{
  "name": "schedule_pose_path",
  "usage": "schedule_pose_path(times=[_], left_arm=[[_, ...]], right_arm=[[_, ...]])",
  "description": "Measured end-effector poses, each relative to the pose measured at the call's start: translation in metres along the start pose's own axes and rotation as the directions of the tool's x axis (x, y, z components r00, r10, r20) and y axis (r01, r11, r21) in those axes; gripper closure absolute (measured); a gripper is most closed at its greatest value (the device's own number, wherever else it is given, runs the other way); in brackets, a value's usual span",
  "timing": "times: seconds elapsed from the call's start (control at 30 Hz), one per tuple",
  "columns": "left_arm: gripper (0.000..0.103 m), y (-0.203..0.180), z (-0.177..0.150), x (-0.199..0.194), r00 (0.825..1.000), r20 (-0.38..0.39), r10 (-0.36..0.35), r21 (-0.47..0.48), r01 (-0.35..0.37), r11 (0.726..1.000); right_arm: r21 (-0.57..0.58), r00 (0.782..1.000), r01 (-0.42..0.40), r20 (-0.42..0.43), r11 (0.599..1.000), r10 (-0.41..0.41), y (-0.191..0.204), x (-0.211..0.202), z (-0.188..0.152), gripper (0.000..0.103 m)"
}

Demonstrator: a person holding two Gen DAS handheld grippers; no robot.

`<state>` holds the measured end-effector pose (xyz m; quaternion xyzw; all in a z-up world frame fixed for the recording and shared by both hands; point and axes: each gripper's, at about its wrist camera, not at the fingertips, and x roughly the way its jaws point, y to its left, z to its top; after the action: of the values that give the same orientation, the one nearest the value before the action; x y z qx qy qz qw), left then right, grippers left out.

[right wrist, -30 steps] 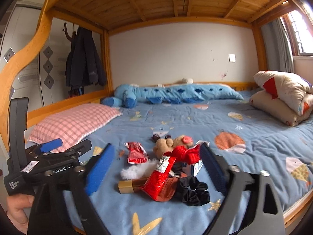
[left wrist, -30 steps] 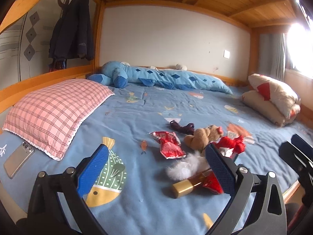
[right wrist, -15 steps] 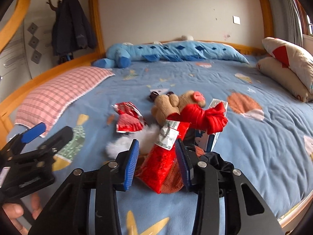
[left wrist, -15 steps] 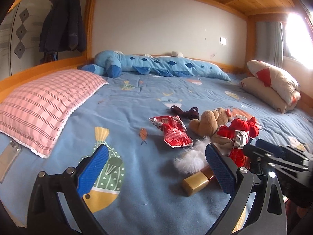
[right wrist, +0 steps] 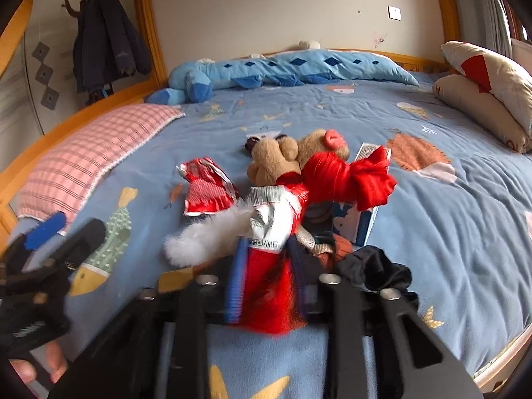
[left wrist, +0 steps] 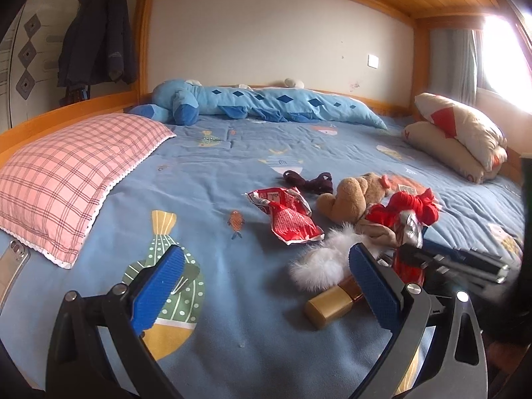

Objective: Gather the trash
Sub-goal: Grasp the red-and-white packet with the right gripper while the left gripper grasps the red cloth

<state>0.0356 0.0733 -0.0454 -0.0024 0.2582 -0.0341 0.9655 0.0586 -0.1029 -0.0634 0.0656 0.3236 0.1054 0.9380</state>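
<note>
My right gripper (right wrist: 266, 286) has closed since half a second ago, when its blue pads stood apart on either side of the red snack wrapper (right wrist: 266, 266); they now pinch the wrapper's lower part near the front edge of the bed (right wrist: 465, 226), and that area is blurred with motion; my left gripper (left wrist: 266, 286) remains spread wide with nothing between its pads, over the front part of the blue fish-print bedcover, much as before.

From large to small: the pink checked pillow (left wrist: 66, 173) lies along the left edge; the long blue plush (left wrist: 266, 106) lies against the back edge; two cream cushions (left wrist: 462, 136) are stacked at the right edge; the brown teddy (right wrist: 282, 156) sits mid-bed, behind the held wrapper, with red knotted fabric (right wrist: 349, 176) against it; a second crumpled red wrapper (left wrist: 289, 219) lies flat just left of the teddy; a white fluffy piece (left wrist: 326, 259) touches a gold-capped bottle (left wrist: 332, 302) near the front edge; a black scrunchie (right wrist: 375, 269) lies right of my right gripper; a phone (left wrist: 11, 266) lies at the front left corner.

The held wrapper's white band carries a barcode and small print, too blurred to read; no brand is legible anywhere.
</note>
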Motion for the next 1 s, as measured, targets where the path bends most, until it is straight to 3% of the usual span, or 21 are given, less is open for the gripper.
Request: schedule_pose_path(times=[0.13,0.37,0.67,0.83,1.0], left_arm=[[0.004,-0.01,-0.001,0.0,0.999,-0.009,-0.034,0.064,0.035,0.997],[0.004,-0.038,-0.006,0.005,0.995,-0.047,-0.087,0.156,0.094,0.983],[0.004,-0.059,0.001,-0.001,0.988,-0.071,-0.138,0.133,0.147,0.98],[0.004,-0.072,0.017,0.016,0.989,-0.103,-0.107,0.084,0.116,0.99],[0.004,-0.094,0.032,0.028,0.984,-0.102,-0.145,0.079,0.154,0.985]], right_arm=[[0.017,0.998,-0.028,0.061,0.999,0.027,-0.008,-0.032,0.006,0.08],[0.006,0.995,-0.048,0.087,0.999,0.048,-0.014,-0.061,0.006,0.08],[-0.012,0.993,-0.031,0.115,0.999,0.032,-0.02,-0.08,0.004,0.08],[-0.008,0.989,-0.017,0.144,1.0,0.018,-0.03,-0.092,0.007,0.08],[-0.015,0.989,-0.011,0.149,1.0,0.013,-0.045,-0.094,0.011,0.08]])
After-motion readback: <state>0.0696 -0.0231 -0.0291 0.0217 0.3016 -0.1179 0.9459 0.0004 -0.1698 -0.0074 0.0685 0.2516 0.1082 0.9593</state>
